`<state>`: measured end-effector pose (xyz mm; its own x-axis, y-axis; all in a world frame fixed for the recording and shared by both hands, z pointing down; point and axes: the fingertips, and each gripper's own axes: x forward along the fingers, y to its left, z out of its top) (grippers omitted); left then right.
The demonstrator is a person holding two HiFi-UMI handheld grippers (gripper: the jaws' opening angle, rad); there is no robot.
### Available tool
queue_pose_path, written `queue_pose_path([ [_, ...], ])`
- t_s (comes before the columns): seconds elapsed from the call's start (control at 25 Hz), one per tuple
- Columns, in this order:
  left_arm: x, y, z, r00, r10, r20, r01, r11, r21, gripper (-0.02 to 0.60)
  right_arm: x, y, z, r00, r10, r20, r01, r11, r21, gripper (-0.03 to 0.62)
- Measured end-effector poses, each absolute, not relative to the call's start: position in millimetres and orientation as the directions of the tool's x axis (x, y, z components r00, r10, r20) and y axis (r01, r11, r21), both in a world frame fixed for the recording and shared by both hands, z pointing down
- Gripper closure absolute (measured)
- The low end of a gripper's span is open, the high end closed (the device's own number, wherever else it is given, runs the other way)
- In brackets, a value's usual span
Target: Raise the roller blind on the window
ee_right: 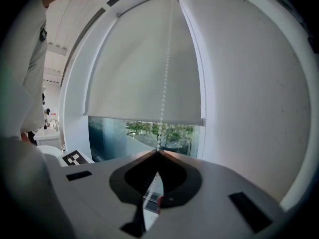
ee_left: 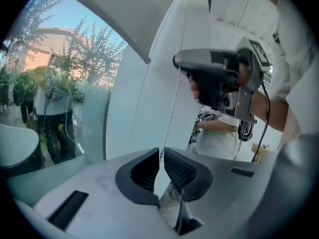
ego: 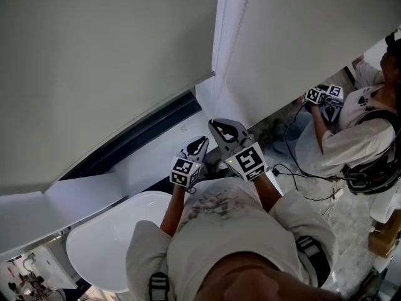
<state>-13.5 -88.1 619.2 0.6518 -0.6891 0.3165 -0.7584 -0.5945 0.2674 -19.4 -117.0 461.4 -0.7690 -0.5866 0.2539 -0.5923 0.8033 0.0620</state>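
Note:
The white roller blind hangs partly down, and its bottom rail leaves a strip of window glass showing below. In the head view the blind fills the upper left. A white bead chain drops along the blind's right side. My right gripper is shut on this chain at its jaw tips. Just below, my left gripper is shut on the same chain, which runs up to the right gripper. Both grippers, left and right, are held up close to the window frame.
A white wall stands close on the right of the window. A round white table is below on the left. Another person with grippers and cables stands at the right. Trees and a building show outside the glass.

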Motion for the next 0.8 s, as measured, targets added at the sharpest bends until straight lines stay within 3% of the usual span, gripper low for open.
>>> queue_pose_path([
  [0.36, -36, -88, 475, 0.658, -0.748, 0.081, -0.748, -0.638, 0.185, 0.515, -23, -111, 458, -0.77, -0.589, 0.246, -0.591, 0.803, 0.073, 0.533],
  [0.8, -22, -116, 329, 0.728, -0.68, -0.085, -0.679, -0.733, 0.047, 0.491, -21, -116, 467, -0.774, -0.584, 0.242, -0.586, 0.807, 0.074, 0.533],
])
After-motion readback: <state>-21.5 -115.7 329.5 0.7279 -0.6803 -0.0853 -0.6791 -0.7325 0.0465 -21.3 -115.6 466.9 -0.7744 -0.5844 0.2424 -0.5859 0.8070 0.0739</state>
